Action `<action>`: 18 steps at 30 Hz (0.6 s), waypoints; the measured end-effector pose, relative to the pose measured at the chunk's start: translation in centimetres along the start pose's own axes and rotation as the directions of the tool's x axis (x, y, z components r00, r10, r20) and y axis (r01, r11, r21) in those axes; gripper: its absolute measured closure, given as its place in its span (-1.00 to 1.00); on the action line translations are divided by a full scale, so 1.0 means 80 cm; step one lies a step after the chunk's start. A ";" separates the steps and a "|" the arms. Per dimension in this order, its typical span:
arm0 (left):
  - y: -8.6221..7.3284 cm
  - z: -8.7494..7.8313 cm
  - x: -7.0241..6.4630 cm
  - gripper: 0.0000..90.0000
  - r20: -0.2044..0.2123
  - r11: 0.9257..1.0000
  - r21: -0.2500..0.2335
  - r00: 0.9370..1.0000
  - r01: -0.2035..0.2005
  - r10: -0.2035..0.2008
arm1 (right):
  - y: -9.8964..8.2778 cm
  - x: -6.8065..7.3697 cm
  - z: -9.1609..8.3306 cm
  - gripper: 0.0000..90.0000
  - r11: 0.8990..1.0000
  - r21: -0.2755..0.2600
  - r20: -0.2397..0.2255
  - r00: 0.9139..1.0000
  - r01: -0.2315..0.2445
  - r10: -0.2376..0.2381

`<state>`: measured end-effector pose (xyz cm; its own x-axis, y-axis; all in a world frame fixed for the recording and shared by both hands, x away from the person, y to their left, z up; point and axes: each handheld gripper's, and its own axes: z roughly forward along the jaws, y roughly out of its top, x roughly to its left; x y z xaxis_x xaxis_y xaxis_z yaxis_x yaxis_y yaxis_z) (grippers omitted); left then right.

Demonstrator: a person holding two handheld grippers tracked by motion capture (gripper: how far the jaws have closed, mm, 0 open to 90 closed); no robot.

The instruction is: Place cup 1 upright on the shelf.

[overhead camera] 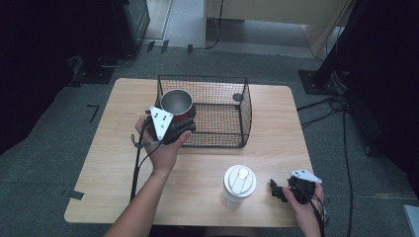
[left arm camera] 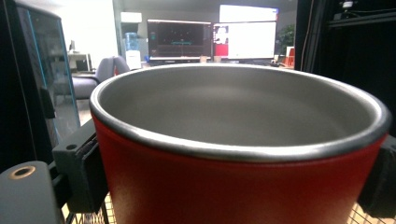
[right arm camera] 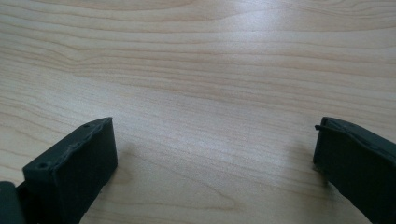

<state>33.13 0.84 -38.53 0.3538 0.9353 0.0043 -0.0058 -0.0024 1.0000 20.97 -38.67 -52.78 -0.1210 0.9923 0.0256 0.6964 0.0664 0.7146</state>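
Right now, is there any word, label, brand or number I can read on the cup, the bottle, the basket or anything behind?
None can be read.
Red cup: no text on the side in view.
White bottle: lid plain.
Wire basket: no label.
Background monitors: content too blurred to read.

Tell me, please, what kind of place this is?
Probably an office or lab set up for recording. Behind the red cup stand monitors, an office chair and a water dispenser; cables run over the grey carpet around the wooden table.
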 end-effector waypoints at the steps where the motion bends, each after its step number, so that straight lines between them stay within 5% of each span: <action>1: -0.001 0.002 0.000 -0.83 -0.003 1.000 0.004 1.000 0.004 -0.004 | 0.000 0.000 0.000 -1.00 1.000 0.000 0.000 1.000 0.000 0.000; 11: -0.012 0.023 -0.003 -0.83 -0.028 0.999 0.046 1.000 0.003 -0.002 | 0.000 0.000 0.000 -1.00 1.000 0.002 -0.001 1.000 0.002 -0.002; 15: -0.016 0.037 0.003 -0.83 -0.057 0.997 0.052 0.997 0.058 -0.055 | 0.001 0.000 0.001 -1.00 1.000 0.001 -0.005 1.000 0.003 -0.003; 18: -0.018 0.044 0.007 -0.83 -0.061 0.997 0.051 0.996 0.061 -0.058 | 0.001 0.000 0.001 -1.00 1.000 0.002 -0.007 1.000 0.004 -0.004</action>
<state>36.65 0.12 -39.96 0.2954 0.9539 -0.0535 0.0635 0.0363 0.9973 21.08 -38.63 -52.77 -0.1282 0.9914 0.0278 0.6971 0.0702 0.7135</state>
